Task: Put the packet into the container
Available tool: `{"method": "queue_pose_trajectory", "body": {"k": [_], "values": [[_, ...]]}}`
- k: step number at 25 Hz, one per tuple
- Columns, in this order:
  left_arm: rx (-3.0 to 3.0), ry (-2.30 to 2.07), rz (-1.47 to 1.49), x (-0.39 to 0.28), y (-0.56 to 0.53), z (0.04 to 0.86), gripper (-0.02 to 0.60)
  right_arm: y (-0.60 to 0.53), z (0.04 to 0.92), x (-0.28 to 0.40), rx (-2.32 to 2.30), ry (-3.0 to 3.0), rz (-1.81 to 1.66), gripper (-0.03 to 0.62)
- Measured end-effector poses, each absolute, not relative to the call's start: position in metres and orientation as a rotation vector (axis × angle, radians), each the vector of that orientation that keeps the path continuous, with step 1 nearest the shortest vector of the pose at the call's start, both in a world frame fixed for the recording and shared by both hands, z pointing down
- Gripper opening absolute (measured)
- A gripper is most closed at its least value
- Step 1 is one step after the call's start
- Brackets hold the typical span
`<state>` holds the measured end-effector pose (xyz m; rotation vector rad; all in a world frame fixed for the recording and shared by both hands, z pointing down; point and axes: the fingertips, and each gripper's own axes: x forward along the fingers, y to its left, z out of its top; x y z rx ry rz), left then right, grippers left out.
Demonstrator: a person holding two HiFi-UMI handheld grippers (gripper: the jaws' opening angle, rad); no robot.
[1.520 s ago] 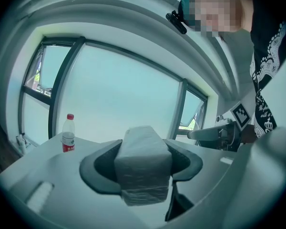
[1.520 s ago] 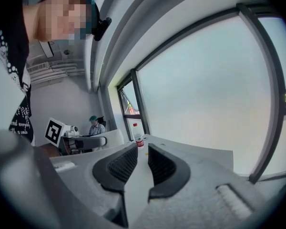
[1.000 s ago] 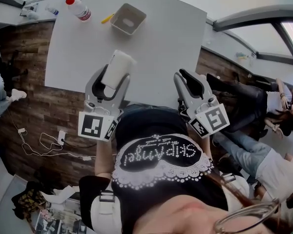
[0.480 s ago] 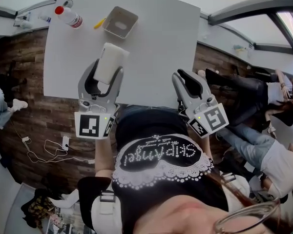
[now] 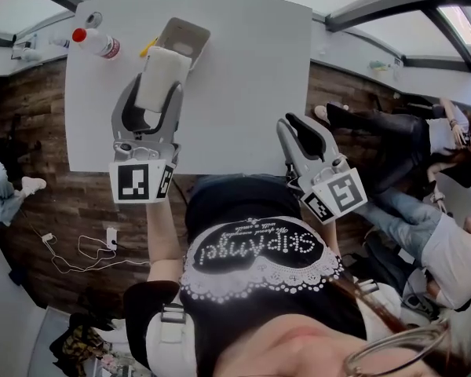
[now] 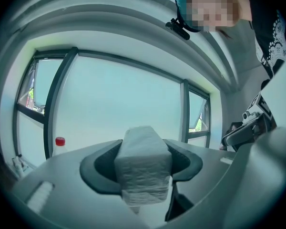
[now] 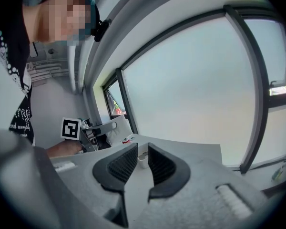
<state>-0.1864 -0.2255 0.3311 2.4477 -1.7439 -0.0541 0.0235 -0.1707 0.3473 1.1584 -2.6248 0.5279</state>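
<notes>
Now the left gripper (image 5: 157, 86) has carried the packet (image 5: 163, 65) forward across the table (image 5: 243, 77). A second ago it was held well short of the container (image 5: 187, 31); in the head view its far end now overlaps the container's near rim. The left jaws are clamped on the sides of the white, softly wrapped block, which stands up out of them in the left gripper view, so the packet is in the air and not yet in the container.

From this steep angle I cannot tell whether the packet is already over the opening or just short of it, nor how high it rides.

The right gripper (image 7: 142, 152) is parked near the body, off the table's near edge, its jaws a little apart with nothing between them. It has hardly moved.

A red-capped bottle (image 5: 94, 42) stands near the container's left, apart from the packet's path.

By my judgement the carry is nearly done: what remains is to centre the packet over the opening, lower it and let go.
</notes>
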Motion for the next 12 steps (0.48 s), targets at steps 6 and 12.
{"method": "queue_pose_trajectory", "body": {"k": [6,12], "values": [[2.451,-1.729,-0.040,-0.187,-0.258,0.350,0.264,-0.177,0.353,0.024,1.177,-2.604,0.551,0.069],[2.422,-1.732,-0.044,-0.192,-0.281,0.367,0.264,-0.180,0.357,0.025,1.190,-2.579,0.568,0.069]]}}
